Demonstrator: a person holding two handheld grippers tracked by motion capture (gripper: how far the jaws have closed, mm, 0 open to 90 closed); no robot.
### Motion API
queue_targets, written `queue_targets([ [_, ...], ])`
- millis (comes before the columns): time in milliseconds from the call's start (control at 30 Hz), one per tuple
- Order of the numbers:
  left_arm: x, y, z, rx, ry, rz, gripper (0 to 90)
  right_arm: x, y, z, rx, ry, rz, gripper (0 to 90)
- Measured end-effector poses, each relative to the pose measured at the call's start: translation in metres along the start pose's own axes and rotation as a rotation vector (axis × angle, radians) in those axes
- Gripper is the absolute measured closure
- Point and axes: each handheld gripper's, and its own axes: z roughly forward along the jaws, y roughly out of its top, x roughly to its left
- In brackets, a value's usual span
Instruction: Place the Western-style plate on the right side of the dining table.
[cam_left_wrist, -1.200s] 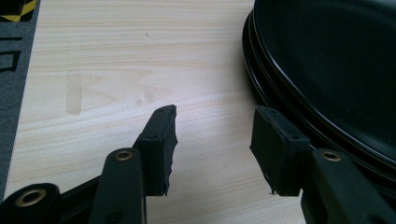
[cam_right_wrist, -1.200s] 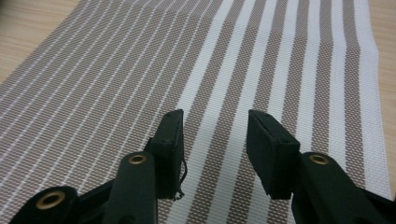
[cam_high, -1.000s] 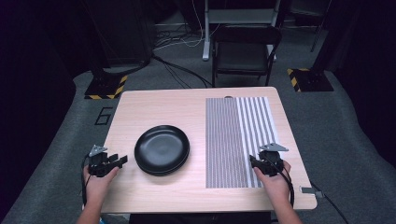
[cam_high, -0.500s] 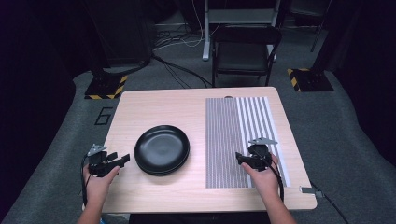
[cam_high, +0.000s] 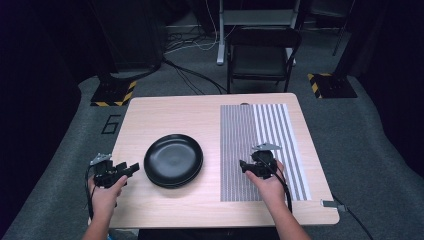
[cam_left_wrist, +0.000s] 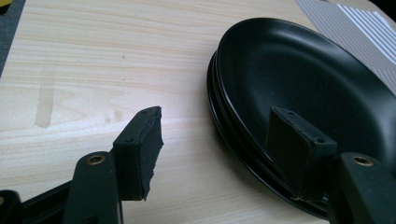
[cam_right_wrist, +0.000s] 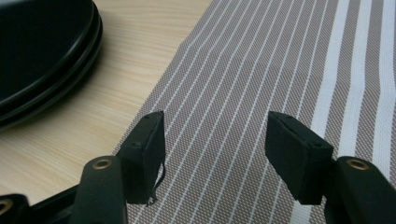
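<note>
A stack of black plates (cam_high: 173, 160) sits on the wooden table (cam_high: 165, 115), left of centre. My left gripper (cam_high: 132, 168) is just left of the stack, pointing at it. Its jaws have just been opening and now stand wide. In the left gripper view (cam_left_wrist: 215, 114) one pad (cam_left_wrist: 299, 144) hangs over the plates' rim (cam_left_wrist: 243, 140) and the other over bare wood, neither touching. My right gripper (cam_high: 244, 166) hovers over the striped placemat (cam_high: 260, 140), aimed left at the plates. Its jaws (cam_right_wrist: 217, 116) widened, then eased in slightly, with nothing between them.
The placemat (cam_right_wrist: 261, 70) covers the table's right half. A gap of bare wood separates it from the plates (cam_right_wrist: 42, 51). A dark chair (cam_high: 262, 50) stands behind the far table edge, and cables run across the grey floor there.
My right gripper has moved left across the placemat toward the plates, and its jaws have spread. The left gripper has stayed in place while its jaws opened wider.
</note>
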Motion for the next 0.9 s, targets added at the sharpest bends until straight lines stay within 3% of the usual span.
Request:
queue_targets([
  [67,0.001,0.002,-0.001,0.002,0.001,0.007,36.4,0.001,0.001,0.0,-0.003,0.005,-0.006,37.5],
  [300,-0.003,0.011,-0.004,-0.008,0.0,-0.049,38.9,0.01,0.009,0.006,-0.011,0.022,-0.015,38.5],
  [533,-0.006,0.018,-0.003,-0.003,-0.02,-0.065,44.7,0.017,0.017,0.01,-0.017,0.046,-0.018,39.5],
  [667,-0.008,0.022,0.002,0.003,-0.034,-0.086,49.1,0.023,0.021,0.013,-0.015,0.06,-0.025,40.5],
  [700,-0.01,0.023,0.006,0.008,-0.043,-0.108,52.8,0.026,0.023,0.016,-0.019,0.07,-0.029,41.1],
  [867,-0.012,0.022,0.013,0.032,-0.054,-0.124,61.5,0.031,0.026,0.021,-0.021,0.084,-0.022,42.5],
  [900,-0.013,0.022,0.016,0.032,-0.064,-0.15,61.5,0.031,0.026,0.021,-0.021,0.084,-0.022,42.5],
])
